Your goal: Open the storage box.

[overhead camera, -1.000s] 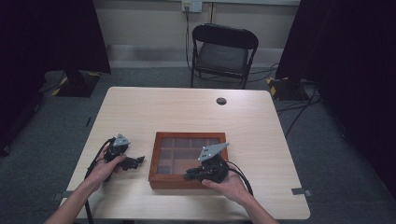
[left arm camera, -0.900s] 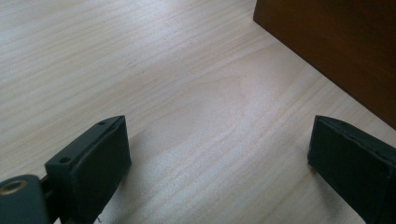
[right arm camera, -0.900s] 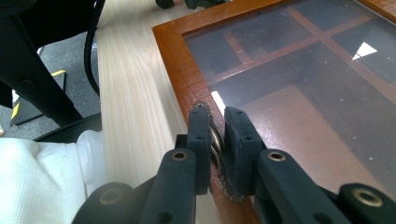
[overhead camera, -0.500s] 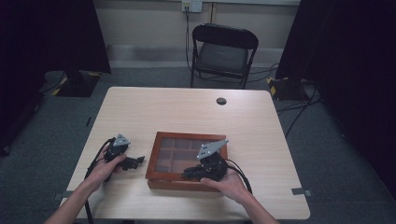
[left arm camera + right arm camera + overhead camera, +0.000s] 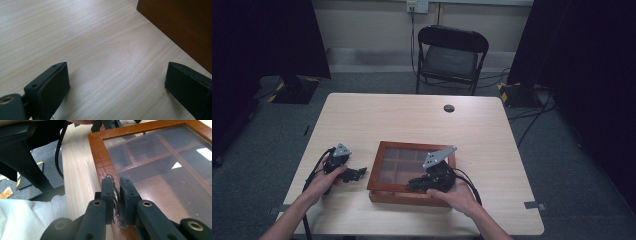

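A brown wooden box (image 5: 412, 146) with a glass lid over several compartments sits on the near middle of the table. My right gripper (image 5: 410, 186) is at its front edge, shut on a small metal clasp (image 5: 115, 195) on the lid's frame (image 5: 100, 157). My left gripper (image 5: 360, 173) lies on the table just left of the box, jaws open with only bare wood between them (image 5: 117, 80). The box's brown side (image 5: 185, 27) stands just beyond its right jaw.
The light wooden table (image 5: 412, 115) has a small black round disc (image 5: 449, 108) near its far edge. A black folding chair (image 5: 451, 55) stands behind the table. Cables trail from both grippers toward the table's near edge.
The right hand has shifted slightly at the box's front edge. The frame's near left corner now reaches a little further left. The left gripper has not moved.
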Demonstrator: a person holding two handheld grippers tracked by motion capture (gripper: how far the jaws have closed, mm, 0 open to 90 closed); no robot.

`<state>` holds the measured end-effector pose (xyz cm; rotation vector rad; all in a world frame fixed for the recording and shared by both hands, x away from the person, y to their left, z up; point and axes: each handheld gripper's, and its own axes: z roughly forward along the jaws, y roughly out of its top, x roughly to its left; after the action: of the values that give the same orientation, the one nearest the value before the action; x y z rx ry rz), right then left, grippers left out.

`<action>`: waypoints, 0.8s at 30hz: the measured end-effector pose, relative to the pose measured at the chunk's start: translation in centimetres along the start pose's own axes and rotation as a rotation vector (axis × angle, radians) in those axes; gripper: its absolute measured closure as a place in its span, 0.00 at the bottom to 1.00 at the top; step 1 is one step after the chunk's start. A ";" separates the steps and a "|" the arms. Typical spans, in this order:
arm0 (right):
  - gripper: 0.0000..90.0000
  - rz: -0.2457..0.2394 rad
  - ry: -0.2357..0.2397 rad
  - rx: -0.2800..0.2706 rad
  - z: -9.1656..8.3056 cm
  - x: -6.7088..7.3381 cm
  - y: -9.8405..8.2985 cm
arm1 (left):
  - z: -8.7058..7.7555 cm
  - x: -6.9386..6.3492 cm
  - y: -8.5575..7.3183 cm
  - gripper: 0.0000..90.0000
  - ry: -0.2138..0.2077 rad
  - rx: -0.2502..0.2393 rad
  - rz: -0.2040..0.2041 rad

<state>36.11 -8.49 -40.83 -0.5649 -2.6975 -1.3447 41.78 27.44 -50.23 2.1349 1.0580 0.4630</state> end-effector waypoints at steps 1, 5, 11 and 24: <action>0.92 0.001 0.001 -0.001 -0.1 0.0 0.0 | 0.0 0.0 0.0 0.05 0.000 0.000 0.000; 0.92 0.004 0.006 -0.005 -0.4 0.0 0.1 | 0.0 0.0 0.0 0.05 0.000 0.000 0.000; 0.92 0.012 0.007 -0.014 -1.0 -0.1 0.3 | 0.0 0.0 0.0 0.05 0.000 0.001 0.002; 0.92 0.006 0.005 -0.009 -1.6 -0.2 1.1 | 0.0 0.0 0.0 0.05 -0.001 0.001 0.004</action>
<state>36.48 -9.23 -39.06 -0.5693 -2.6842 -1.3559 41.81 27.46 -50.22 2.1381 1.0539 0.4627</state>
